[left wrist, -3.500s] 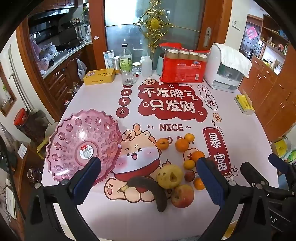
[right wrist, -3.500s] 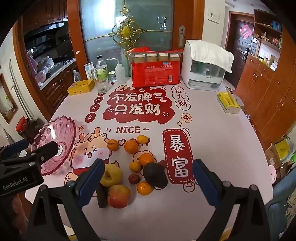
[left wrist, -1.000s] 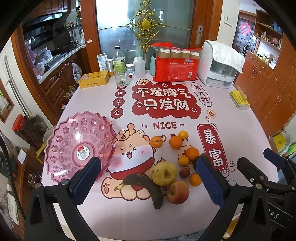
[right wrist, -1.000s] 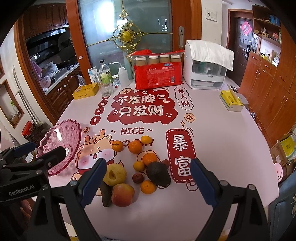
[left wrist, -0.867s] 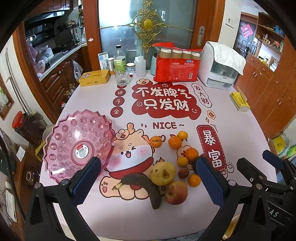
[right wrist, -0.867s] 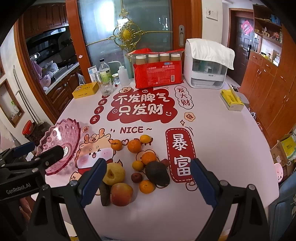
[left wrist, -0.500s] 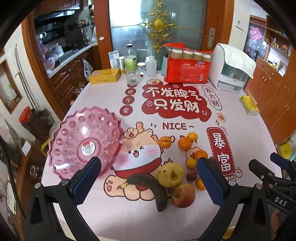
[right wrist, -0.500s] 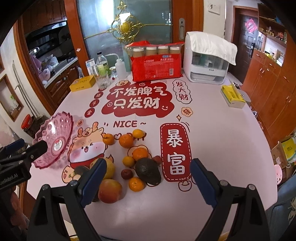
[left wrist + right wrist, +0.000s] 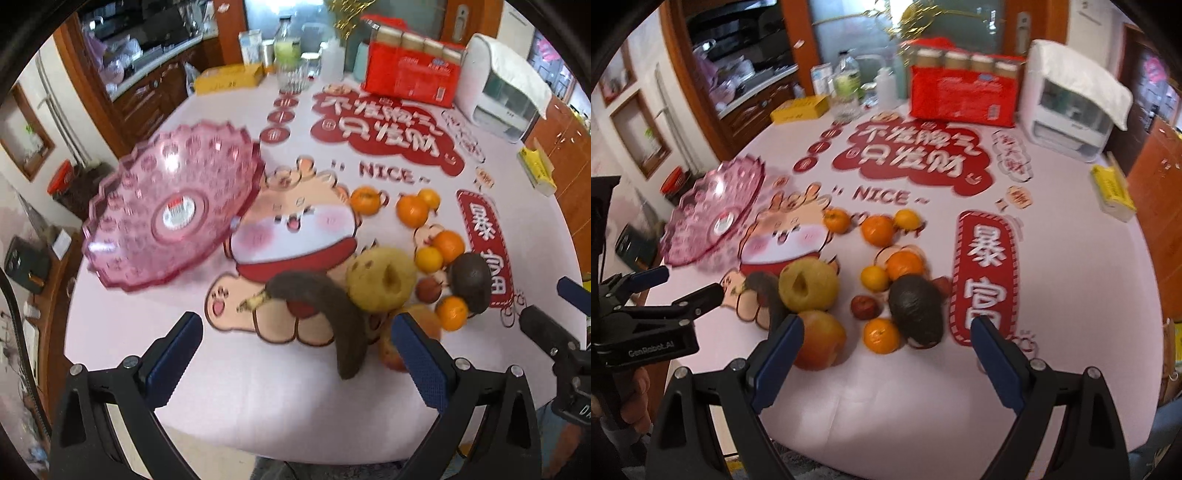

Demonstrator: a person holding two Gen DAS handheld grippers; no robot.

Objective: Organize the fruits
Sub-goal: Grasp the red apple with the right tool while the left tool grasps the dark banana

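While both the left gripper (image 9: 295, 354) and right gripper (image 9: 886, 354) gape wide and hold nothing, the pink bowl (image 9: 147, 184) at ten o'clock contains only a sticker, the fruits (image 9: 879, 273) lying on the tablecloth (image 9: 1071, 258) at its three o'clock.

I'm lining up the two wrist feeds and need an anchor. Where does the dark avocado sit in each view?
Left wrist: the avocado is right of centre, behind the right finger tip, right of the yellow pear.
Right wrist: the avocado is at centre, between the open fingers, right of the pear.
Shared landmark: the red vertical banner print, just right of the avocado in both.
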